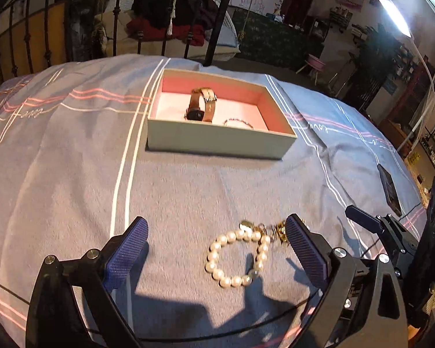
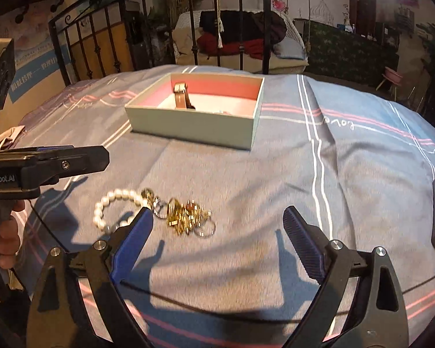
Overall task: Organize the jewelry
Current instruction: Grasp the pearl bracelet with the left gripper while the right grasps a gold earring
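The white pearl bracelet (image 1: pixel 237 256) is seen lying on the blue striped bedspread (image 1: pixel 72 174), inside the wide-open, empty left tongs (image 1: pixel 214 233), nearer their right finger. The right tongs (image 2: pixel 219 217), also spread and empty, are parked just right of the tangled gold jewelry pile (image 2: pixel 185 214), with the pale green pink-lined box (image 1: pixel 217 140) well beyond.

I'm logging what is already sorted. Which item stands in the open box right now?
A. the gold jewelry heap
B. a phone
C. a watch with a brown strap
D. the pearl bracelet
C: the watch stands inside the box, while the pearl bracelet and gold jewelry heap lie on the bedspread.
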A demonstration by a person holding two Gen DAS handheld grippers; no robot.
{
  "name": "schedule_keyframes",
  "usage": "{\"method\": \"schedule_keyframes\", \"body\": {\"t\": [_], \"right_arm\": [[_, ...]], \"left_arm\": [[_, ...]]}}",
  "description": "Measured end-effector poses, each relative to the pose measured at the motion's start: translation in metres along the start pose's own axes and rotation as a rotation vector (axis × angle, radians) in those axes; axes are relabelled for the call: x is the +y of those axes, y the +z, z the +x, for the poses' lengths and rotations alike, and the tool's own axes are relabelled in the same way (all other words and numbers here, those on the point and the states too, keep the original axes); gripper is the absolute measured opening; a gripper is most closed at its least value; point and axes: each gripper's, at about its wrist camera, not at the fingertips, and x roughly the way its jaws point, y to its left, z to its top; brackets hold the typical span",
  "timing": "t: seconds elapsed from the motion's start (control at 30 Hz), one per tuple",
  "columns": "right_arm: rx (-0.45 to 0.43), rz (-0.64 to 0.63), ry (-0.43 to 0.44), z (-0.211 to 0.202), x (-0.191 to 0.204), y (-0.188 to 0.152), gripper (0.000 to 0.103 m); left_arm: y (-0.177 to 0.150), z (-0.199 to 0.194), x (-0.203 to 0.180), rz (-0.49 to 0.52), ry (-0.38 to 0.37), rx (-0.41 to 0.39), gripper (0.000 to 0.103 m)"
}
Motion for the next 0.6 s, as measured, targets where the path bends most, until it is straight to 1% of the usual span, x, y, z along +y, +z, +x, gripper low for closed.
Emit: {"method": "schedule_keyframes", "body": {"t": [0.07, 0.1, 0.13, 0.17, 0.27, 0.3, 0.37, 0.47, 0.5, 0.53, 0.57, 0.6], "right_arm": [[0.036, -0.002, 0.001, 0.005, -0.001, -0.005, 0.076], [0.046, -0.004, -0.005, 0.006, -0.002, -0.007, 0.074], [0.048, -0.004, -0.005, 0.007, -0.002, -0.007, 0.069], [0.051, -0.003, -0.003, 0.008, -0.002, -0.008, 0.066], [0.058, -0.007, -0.004, 0.011, -0.003, -0.008, 0.063], [0.058, -0.01, -0.003, 0.011, -0.003, -0.008, 0.063], [0.06, -0.021, -0.002, 0.013, -0.002, -0.007, 0.063], [0.065, -0.037, 0.0, 0.016, 0.0, -0.005, 0.063], [0.066, -0.041, 0.002, 0.017, 0.001, -0.004, 0.063], [0.069, -0.045, 0.003, 0.018, 0.001, -0.003, 0.061], [0.07, -0.049, 0.004, 0.02, 0.002, -0.002, 0.059], [0.071, -0.051, 0.006, 0.021, 0.002, -0.001, 0.058]], "left_arm": [[-0.012, 0.002, -0.006, 0.044, -0.005, 0.013, 0.094], [-0.017, 0.003, -0.01, 0.065, -0.001, 0.017, 0.094], [-0.02, 0.004, -0.015, 0.088, -0.004, 0.024, 0.094], [-0.023, 0.008, -0.019, 0.112, 0.002, 0.033, 0.093], [-0.027, 0.019, -0.026, 0.147, 0.019, 0.061, 0.088], [-0.027, 0.023, -0.026, 0.152, 0.025, 0.076, 0.079], [-0.028, 0.031, -0.025, 0.16, 0.044, 0.098, 0.071], [-0.029, 0.031, -0.023, 0.173, 0.066, 0.086, 0.06], [-0.029, 0.031, -0.021, 0.173, 0.072, 0.083, 0.052], [-0.029, 0.03, -0.019, 0.17, 0.075, 0.08, 0.049], [-0.028, 0.03, -0.016, 0.159, 0.078, 0.077, 0.042], [-0.027, 0.029, -0.012, 0.144, 0.072, 0.077, 0.037]]}}
